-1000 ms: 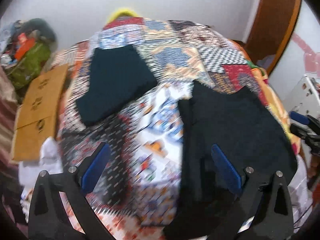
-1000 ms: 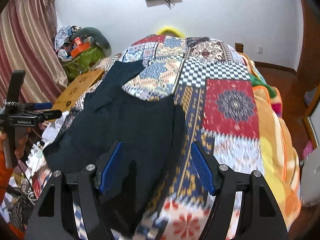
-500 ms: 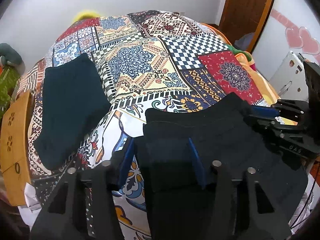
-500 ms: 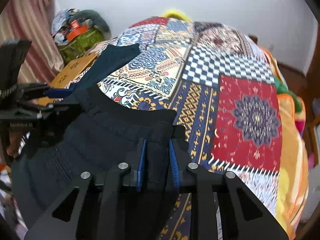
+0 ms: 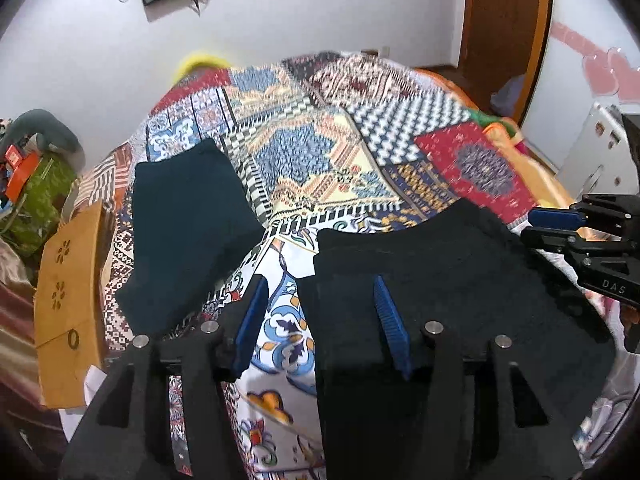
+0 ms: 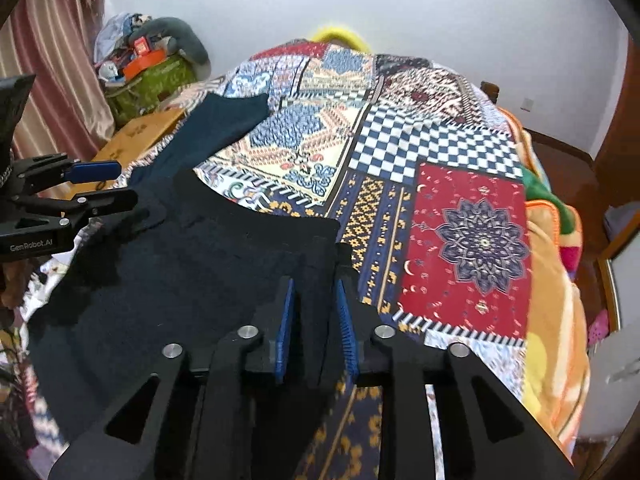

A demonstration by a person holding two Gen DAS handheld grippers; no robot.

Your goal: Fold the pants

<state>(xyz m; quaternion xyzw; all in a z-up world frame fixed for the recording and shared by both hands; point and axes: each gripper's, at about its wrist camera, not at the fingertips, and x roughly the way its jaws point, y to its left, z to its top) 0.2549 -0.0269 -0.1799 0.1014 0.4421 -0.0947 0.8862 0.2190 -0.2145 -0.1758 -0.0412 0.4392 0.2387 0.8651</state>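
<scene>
Soft, limp black pants [image 6: 168,272] on the bed [image 6: 460,240]: right hand-held gripper [image 6: 314,320] clamped on waistband corner, left hand-held gripper [image 5: 320,320] apart, straddling the opposite edge.

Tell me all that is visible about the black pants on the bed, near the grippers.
The black pants are dark, soft, slightly fuzzy fabric, lying flat on the patchwork bedspread at its near edge. The right gripper is shut on their right corner; the left gripper is open over their left edge. A separate folded dark garment lies beyond, apart.
</scene>
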